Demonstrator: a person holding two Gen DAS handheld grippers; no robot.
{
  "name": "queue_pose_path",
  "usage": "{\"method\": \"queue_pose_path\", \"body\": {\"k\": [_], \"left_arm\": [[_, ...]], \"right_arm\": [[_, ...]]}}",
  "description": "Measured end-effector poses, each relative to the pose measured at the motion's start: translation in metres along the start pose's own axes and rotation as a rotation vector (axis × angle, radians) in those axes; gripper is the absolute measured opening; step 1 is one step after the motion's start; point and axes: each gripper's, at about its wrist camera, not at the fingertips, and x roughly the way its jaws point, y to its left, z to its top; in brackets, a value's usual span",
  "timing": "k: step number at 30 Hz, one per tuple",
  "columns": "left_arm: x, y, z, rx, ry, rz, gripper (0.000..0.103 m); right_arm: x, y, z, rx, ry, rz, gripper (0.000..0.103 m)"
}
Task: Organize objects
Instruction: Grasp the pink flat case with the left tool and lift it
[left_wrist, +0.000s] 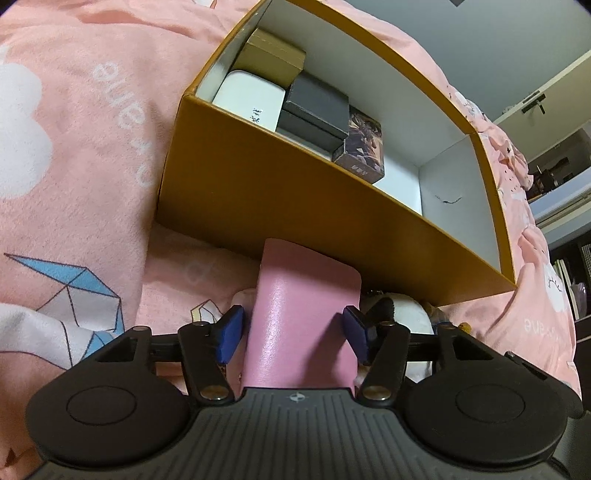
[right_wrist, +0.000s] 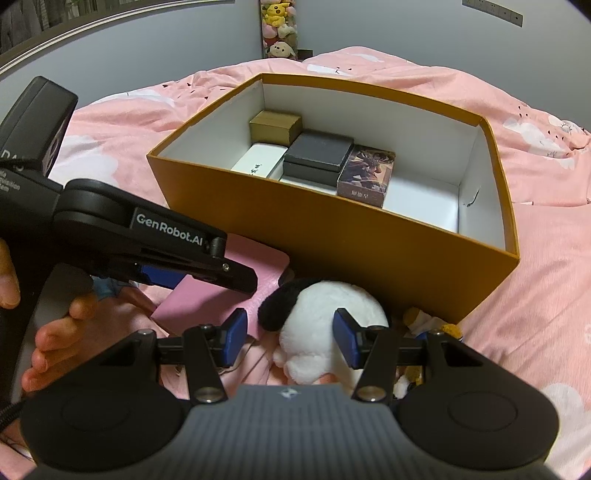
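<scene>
pink case (left_wrist: 303, 317) between left fingers (left_wrist: 231, 334) (pads apart), untouched

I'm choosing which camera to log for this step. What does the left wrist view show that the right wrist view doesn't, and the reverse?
Only the left wrist view: a blue origami crane print on the bedding, and the left gripper from behind, its pads apart either side of the flat pink case.

Only the right wrist view: stuffed toys against the wall, the person's fingers, the right gripper.

Both: the orange cardboard box, its small boxes, the white-and-black plush toy.
</scene>
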Motion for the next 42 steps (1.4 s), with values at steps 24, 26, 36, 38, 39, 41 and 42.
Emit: {"method": "queue_pose_path", "body": {"k": [24, 26, 36, 38, 39, 41, 42], "left_arm": [[0.006, 0.018, 0.0, -0.225, 0.075, -0.164, 0.043], [0.011, 0.018, -0.002, -0.226, 0.09, -0.129, 0.043], [0.02, -0.006, -0.009, -0.115, 0.103, -0.07, 0.063], [0.022, -0.007, -0.009, -0.104, 0.101, -0.067, 0.064], [0.021, -0.008, -0.01, -0.101, 0.099, -0.066, 0.065], [0.02, -0.011, -0.011, -0.088, 0.093, -0.063, 0.063], [0.018, -0.011, -0.012, -0.091, 0.087, -0.07, 0.057]], "right_arm": [[0.001, -0.01, -0.003, 0.026, 0.0, -0.051, 0.047], [0.002, -0.012, -0.003, 0.035, 0.001, -0.042, 0.047], [0.006, -0.015, -0.004, 0.044, 0.038, -0.098, 0.045], [0.007, -0.022, -0.007, 0.08, 0.051, -0.09, 0.046], [0.006, -0.024, -0.008, 0.093, 0.05, -0.082, 0.046], [0.006, -0.024, -0.009, 0.096, 0.049, -0.081, 0.046], [0.006, -0.023, -0.009, 0.092, 0.049, -0.084, 0.046]]}}
